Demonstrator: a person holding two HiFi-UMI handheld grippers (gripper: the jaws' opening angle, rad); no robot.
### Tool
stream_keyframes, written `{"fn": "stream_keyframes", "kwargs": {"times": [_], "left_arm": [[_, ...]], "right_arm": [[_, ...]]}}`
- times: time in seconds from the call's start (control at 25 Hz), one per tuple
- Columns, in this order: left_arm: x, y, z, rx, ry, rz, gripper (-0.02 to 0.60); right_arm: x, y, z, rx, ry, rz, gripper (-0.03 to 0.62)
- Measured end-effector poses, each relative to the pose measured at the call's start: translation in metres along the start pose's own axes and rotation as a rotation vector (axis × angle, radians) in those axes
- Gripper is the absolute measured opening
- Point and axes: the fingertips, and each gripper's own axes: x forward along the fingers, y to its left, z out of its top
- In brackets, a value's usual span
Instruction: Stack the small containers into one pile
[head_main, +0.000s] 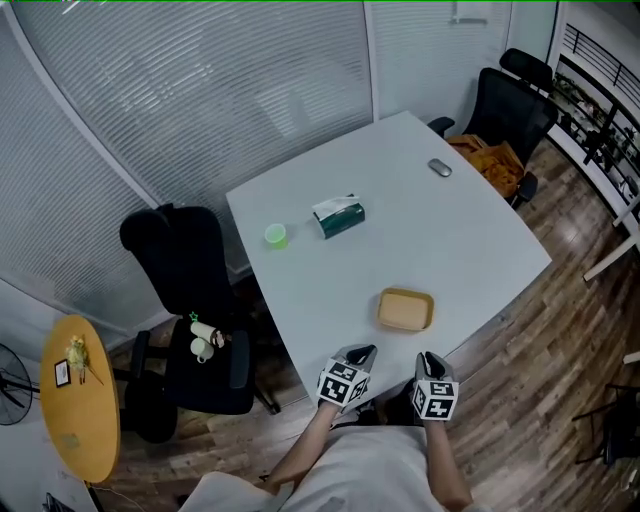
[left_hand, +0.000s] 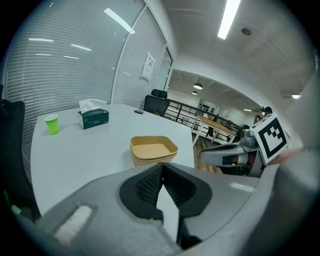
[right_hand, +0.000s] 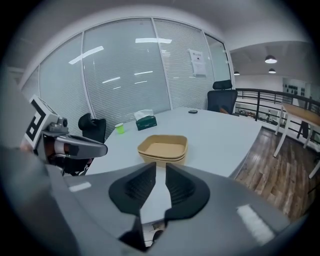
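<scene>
Nearest to us, the left hand-held gripper (head_main: 364, 353) hangs just off the near edge of the desk (head_main: 460, 235). In its own view the left hand-held gripper (left_hand: 161, 168) is clenched, the ribbed pads meeting at the tips with nothing between them. Just beside it, the right hand-held gripper (head_main: 429, 358) sits at the same edge. Its own view shows the right hand-held gripper (right_hand: 160, 168) released, the jaws standing a narrow gap apart and holding nothing.

Just past both, the stack of tan containers (head_main: 405, 309) rests on the desk close to the near edge, about midway along it and apart from either gripper. From the left gripper view the stack of tan containers (left_hand: 153, 150) looks like two or three shallow trays nested together, though we cannot count them for sure. The right gripper view shows the same stack (right_hand: 162, 148) straight ahead of the jaws.

Farther in, a green cup (head_main: 276, 235) stands by the desk's left edge, with a green tissue box (head_main: 338, 216) near it toward the middle. A small grey object (head_main: 439, 168) lies toward the far corner.

A black chair (head_main: 185, 270) stands at the left edge, and a second black chair (head_main: 510, 105) with an orange cloth (head_main: 490, 160) on it stands by the far right edge.
</scene>
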Motion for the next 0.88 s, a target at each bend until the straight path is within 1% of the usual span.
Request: {"fn": "stream_keyframes", "kwargs": {"times": [0.28,0.6,0.88], "left_arm": [[-0.003,0.0,0.002,-0.007,-0.021,0.021,0.006],[-0.01,0.007,-0.002,-0.031,-0.047,0.042,0.006],[-0.01,0.01,0.0,-0.034,-0.049,0.038,0.006]], "right_arm": [[-0.006,0.0,0.007,0.014,-0.04,-0.001,0.002],[-0.004,0.009,0.006,0.011,-0.042,0.019,0.002],[-0.003,0.009,0.008,0.023,-0.044,0.02,0.002]]}}
